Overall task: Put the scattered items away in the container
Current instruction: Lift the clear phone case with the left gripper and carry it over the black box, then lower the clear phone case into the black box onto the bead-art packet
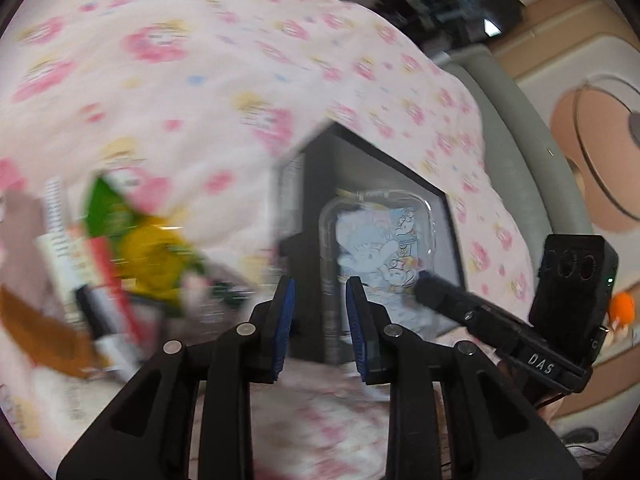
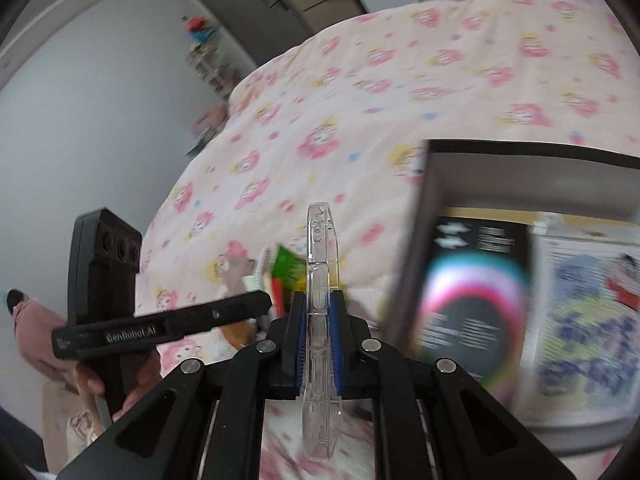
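Between its blue pads, my right gripper (image 2: 320,300) is shut on a clear phone case (image 2: 320,240), seen edge-on and upright. In the left wrist view the same case (image 1: 380,240) hangs over the dark open box (image 1: 384,152), with the right gripper (image 1: 428,286) reaching in from the right. My left gripper (image 1: 320,284) is narrowly open with nothing between its pads, short of the box's near wall. A blurred pile lies to its left: a green and yellow packet (image 1: 132,232), a white and red tube (image 1: 80,256) and something brown (image 1: 36,332).
Everything rests on a pink flowered bedspread (image 2: 360,120). The box (image 2: 520,148) holds a black card with a coloured ring (image 2: 472,300) and a printed picture pack (image 2: 584,300). A hand (image 2: 36,332) holds the left gripper (image 2: 264,304). A grey headboard (image 1: 508,120) runs along the bed's edge.
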{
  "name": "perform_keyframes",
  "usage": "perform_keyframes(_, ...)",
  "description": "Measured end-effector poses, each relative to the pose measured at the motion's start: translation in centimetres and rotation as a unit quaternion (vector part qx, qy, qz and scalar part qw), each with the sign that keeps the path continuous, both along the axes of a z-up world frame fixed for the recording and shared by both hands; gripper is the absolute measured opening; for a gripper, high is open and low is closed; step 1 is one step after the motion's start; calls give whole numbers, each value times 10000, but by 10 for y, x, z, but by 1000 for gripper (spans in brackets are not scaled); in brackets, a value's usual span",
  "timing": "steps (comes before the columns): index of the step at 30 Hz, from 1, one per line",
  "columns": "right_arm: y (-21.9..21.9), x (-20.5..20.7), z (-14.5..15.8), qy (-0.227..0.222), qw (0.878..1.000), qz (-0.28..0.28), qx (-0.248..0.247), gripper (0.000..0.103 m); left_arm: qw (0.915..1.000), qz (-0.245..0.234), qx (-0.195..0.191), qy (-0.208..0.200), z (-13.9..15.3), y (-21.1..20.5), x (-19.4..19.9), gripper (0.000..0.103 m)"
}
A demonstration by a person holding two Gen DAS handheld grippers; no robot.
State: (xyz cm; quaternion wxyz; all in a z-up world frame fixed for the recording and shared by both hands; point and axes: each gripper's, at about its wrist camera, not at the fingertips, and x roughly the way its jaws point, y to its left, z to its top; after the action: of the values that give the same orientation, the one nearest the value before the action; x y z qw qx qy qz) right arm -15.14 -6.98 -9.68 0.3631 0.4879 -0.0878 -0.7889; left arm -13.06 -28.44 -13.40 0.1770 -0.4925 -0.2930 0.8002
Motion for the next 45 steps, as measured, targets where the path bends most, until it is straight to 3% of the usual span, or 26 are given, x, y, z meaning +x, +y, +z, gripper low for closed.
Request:
perform_keyframes(6,62,-19,3,-494,9970,-224,-549,10,9972,-678,-136,267,22,81,-29,25)
perform_keyframes(11,100,-36,10,-245,9979,-337,-488,9,9948,-925,-411,57,17,132,-63,25)
perform_keyframes(16,129,-63,-26,-649,9968,-431,-181,11,9915,-1048,-742,-230,-4,169,-88,25)
perform_keyframes(20,148,-87,-51,-1099,9929,-307,-331,12,9873,-1089,-1072,-428,-17,192,-99,25)
perform_keyframes(26,154,-101,-66,-880,9953,-328,229,10,9831,-1039,-1337,-691,-43,209,-103,25)
perform_keyframes(29,158,-97,-72,-798,9939,-497,571,12,9834,-1161,-1183,-735,-50,216,-103,25)
perform_keyframes(35,162,-94,-62,-351,9949,-648,695,12,9815,-1310,-1160,-773,-59,222,-98,25)
perform_keyframes(38,160,-97,-69,-517,9949,-603,617,12,9803,-1435,-999,-921,-67,222,-93,25)
perform_keyframes(45,159,-86,-74,-806,9927,-453,772,12,9783,-1428,-1052,-1072,-69,226,-89,25)
